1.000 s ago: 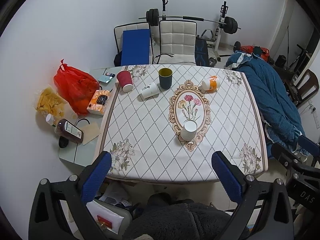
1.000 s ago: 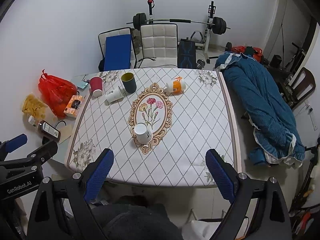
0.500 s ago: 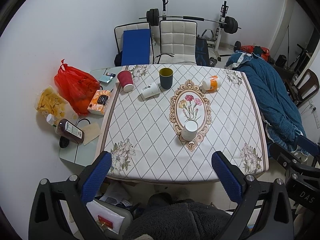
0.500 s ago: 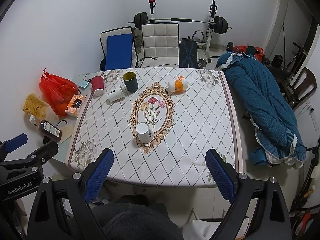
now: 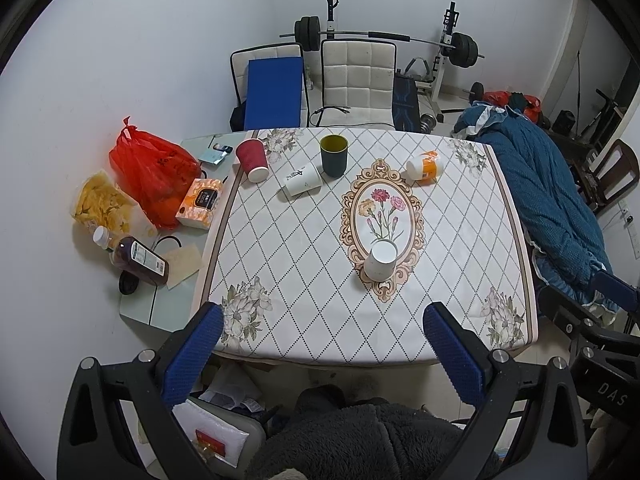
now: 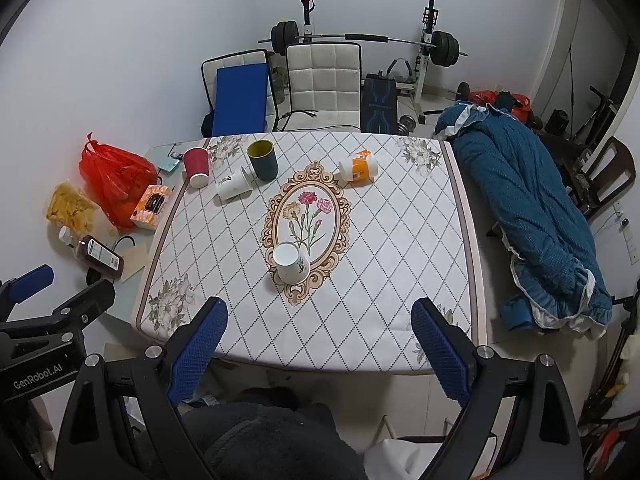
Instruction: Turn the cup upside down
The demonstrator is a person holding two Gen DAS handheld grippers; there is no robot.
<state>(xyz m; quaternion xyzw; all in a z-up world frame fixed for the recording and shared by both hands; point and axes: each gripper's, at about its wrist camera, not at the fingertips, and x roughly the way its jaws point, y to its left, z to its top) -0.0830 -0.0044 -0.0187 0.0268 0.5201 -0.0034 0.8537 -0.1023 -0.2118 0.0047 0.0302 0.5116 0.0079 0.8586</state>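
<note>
A white cup [image 5: 380,261] stands upright, mouth up, at the near end of the flower medallion on the table; it also shows in the right wrist view [image 6: 291,262]. My left gripper [image 5: 324,352] is open and empty, held above and short of the table's near edge. My right gripper [image 6: 320,350] is open and empty at the same near edge, with the cup ahead and slightly left of its middle.
At the far side stand an upside-down red cup [image 5: 252,159], a white cup on its side [image 5: 303,179], an upright dark green cup [image 5: 334,155] and an orange-white cup on its side [image 5: 423,167]. A red bag [image 5: 154,172], tissue box and bottle lie left. A blue blanket [image 5: 552,200] lies right.
Both views have shifted only slightly; the right view has drifted a little so the table sits marginally lower. Nothing on the table has moved and both grippers stay open.
</note>
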